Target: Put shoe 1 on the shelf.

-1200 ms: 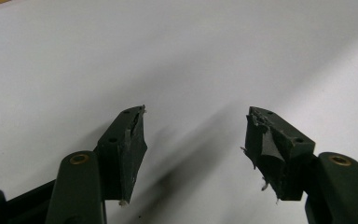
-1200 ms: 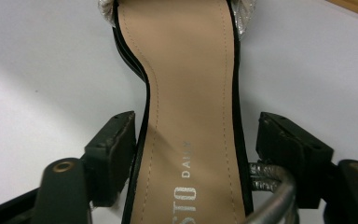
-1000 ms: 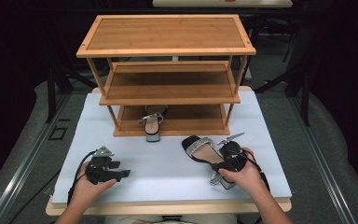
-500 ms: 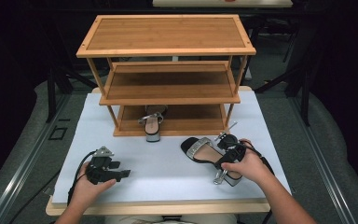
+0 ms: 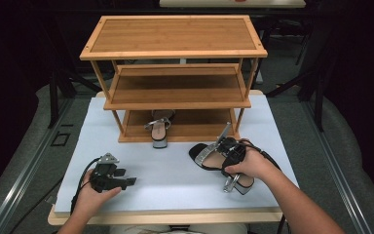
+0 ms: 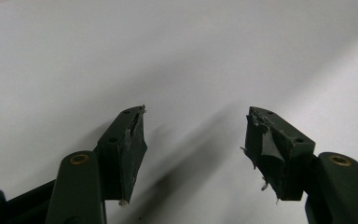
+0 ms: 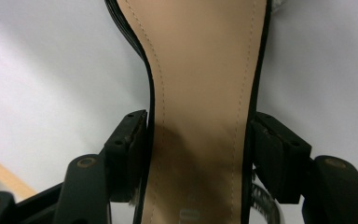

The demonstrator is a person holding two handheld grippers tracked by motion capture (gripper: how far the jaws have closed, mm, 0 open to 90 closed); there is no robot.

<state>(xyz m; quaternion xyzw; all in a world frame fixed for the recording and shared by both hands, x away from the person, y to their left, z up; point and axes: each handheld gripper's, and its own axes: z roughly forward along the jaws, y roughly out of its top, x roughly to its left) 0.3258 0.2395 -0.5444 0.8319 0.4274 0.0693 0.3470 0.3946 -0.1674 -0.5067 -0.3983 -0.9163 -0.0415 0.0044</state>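
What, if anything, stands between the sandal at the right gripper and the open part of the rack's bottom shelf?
Nothing visible blocks it. The sandal sits between the right gripper jaws, with bare table up to the rack's bottom shelf. The other sandal fills that shelf's left-centre; the right part is open.

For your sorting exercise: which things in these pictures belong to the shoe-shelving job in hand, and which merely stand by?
In the job:
- sandal on the table
- right gripper, jaws just closing, pads against the sandal's sides
- wooden shoe rack
- matching sandal on the bottom shelf

Standing by:
- left gripper, open, nothing between its jaws
- white table top
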